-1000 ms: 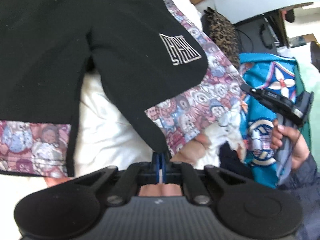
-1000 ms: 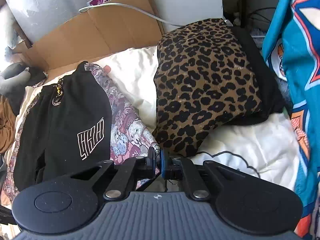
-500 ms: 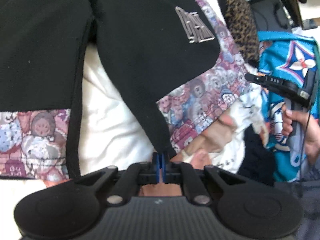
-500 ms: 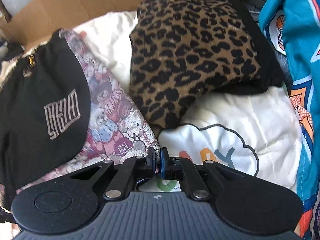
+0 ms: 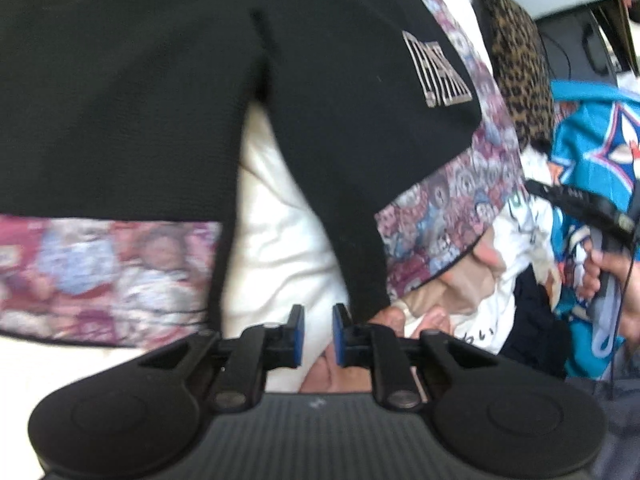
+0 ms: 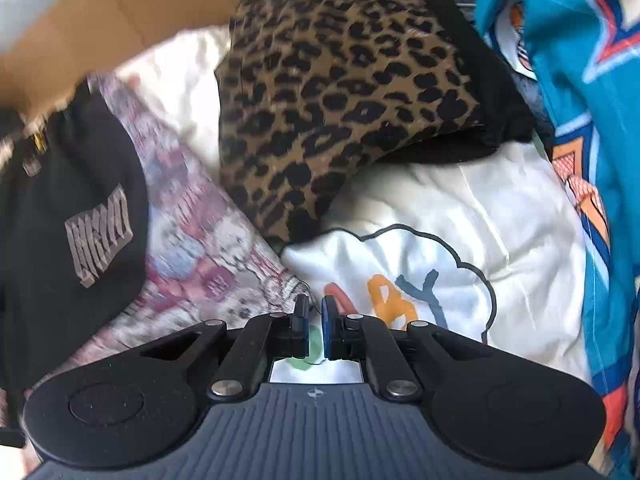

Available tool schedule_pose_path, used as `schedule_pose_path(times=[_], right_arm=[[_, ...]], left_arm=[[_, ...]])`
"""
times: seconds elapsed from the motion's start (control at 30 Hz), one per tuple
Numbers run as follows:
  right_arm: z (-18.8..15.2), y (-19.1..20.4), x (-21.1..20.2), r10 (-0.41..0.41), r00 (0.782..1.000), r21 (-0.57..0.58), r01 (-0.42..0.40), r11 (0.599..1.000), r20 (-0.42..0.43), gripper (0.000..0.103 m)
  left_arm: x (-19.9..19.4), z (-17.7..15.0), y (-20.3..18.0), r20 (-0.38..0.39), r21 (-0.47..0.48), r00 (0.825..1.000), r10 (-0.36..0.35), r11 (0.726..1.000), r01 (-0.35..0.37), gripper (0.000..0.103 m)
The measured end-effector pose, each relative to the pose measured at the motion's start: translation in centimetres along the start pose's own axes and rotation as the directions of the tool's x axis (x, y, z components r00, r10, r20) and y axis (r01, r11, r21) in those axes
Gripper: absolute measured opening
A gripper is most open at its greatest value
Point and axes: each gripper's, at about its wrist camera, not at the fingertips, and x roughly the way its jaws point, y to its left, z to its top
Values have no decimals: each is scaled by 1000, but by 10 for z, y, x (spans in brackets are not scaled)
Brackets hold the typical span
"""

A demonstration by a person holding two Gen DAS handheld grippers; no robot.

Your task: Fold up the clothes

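Black shorts [image 5: 168, 92] with patterned hems are spread flat on the white bedding [image 5: 280, 216], legs still apart, so no fold is judged done. The left gripper [image 5: 318, 334] is seen parted just beside one leg hem, clamping nothing. The right gripper [image 6: 315, 324] is slightly parted at the other hem, empty.

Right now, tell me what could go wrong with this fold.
The left gripper is open, and the leg tip of the black shorts lies beside its fingers, not between them: closing could miss it. The right gripper is open at the patterned hem, which runs close to the leopard cushion: a fold might snag there.
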Motion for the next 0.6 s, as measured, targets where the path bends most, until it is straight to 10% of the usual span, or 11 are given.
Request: schedule_pose_path(times=[0.37,0.6], right_arm=[[25,12,-87,121,980,132,-142,981,157,8],[42,43,-146,153,967,42,-165,985,206,30]], left_arm=[[-109,-13,16,184,-23,976,115,993,-113,26],[-182,-30,37,286,-75,941,181,983,-166,34]])
